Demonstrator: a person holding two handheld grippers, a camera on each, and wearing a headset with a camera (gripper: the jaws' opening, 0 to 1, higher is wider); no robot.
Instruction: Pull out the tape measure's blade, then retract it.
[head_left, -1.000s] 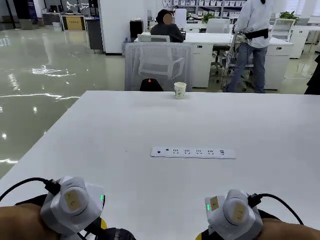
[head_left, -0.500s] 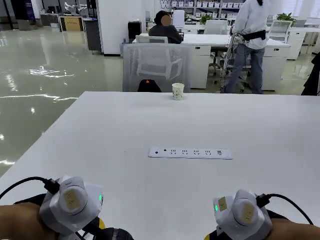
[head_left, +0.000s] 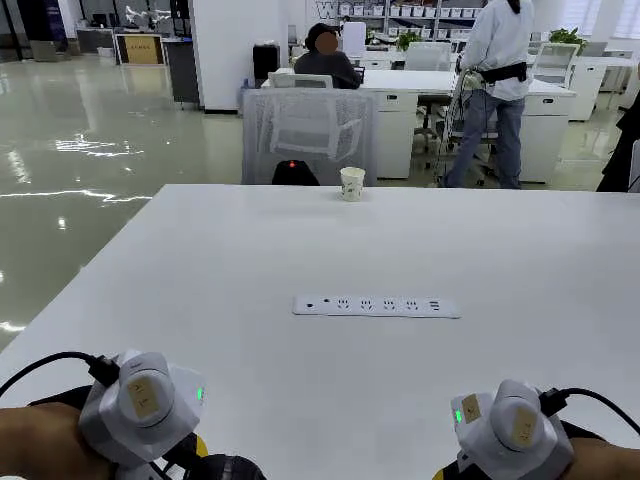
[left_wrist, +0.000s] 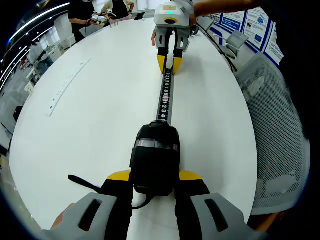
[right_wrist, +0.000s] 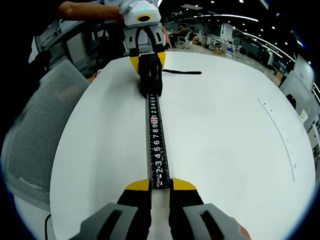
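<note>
Our left fingers (left_wrist: 120, 176) clamp the case (left_wrist: 155, 150), right fingers (left_wrist: 161, 61) the blade (left_wrist: 164, 97) at 12 o'clock; a slip may whip it back.

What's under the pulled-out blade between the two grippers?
The white table, with nothing else seen beneath the blade. The blade's end is covered by the jaws of the right gripper, its other end by the black case in the left gripper.

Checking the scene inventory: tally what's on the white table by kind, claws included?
tape measure: 1
power strip: 1
paper cup: 1
claws: 2 (left claw, right claw)
Total: 5
</note>
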